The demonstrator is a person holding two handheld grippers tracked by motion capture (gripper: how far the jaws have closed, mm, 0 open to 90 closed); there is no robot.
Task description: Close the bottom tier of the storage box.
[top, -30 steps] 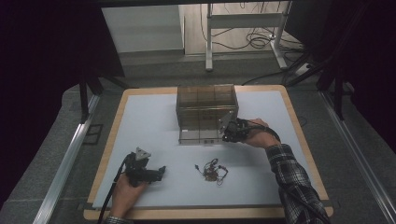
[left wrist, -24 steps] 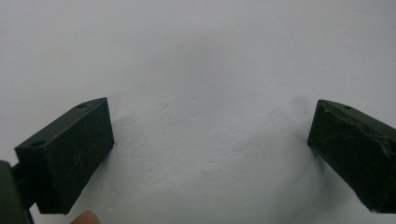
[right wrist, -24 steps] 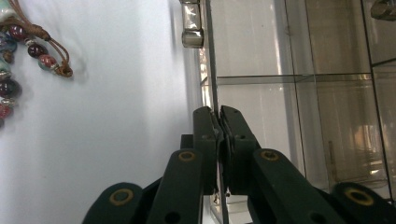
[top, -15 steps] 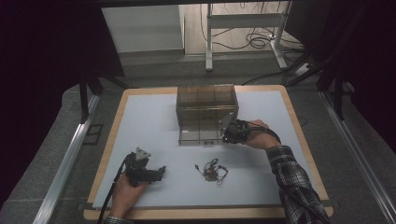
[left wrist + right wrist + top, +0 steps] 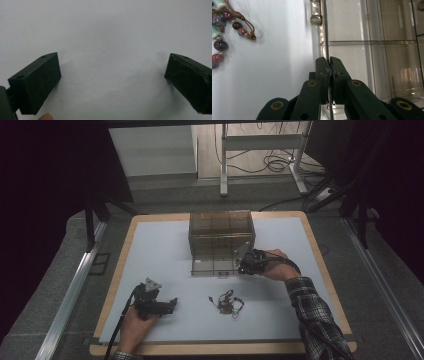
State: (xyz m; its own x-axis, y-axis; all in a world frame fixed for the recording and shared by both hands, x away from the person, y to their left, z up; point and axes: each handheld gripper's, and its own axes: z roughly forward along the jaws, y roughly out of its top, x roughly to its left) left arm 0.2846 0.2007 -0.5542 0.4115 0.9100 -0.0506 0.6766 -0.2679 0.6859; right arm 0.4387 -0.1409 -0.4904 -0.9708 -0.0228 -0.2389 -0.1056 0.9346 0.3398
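A smoky clear box (image 5: 220, 232) with several compartments stands at the middle back of the white mat (image 5: 165, 250). Its front panel (image 5: 212, 266) lies low at the box's foot. My right gripper (image 5: 245, 265) is shut on that panel's right end; in the right gripper view the jaws (image 5: 329, 62) clamp the thin clear panel edge (image 5: 325, 30), below a small metal fitting (image 5: 315, 12). A beaded bracelet (image 5: 226, 302) with brown cord lies on the mat in front, and the bracelet (image 5: 222, 22) also lies off to the side. My left gripper (image 5: 172, 304) rests at the front left, open (image 5: 112, 72) over bare mat.
The mat sits on a wooden board (image 5: 320, 265) with grey floor around it. Metal rails (image 5: 75, 285) run along both sides. A desk frame (image 5: 260, 145) and cables stand behind the table.
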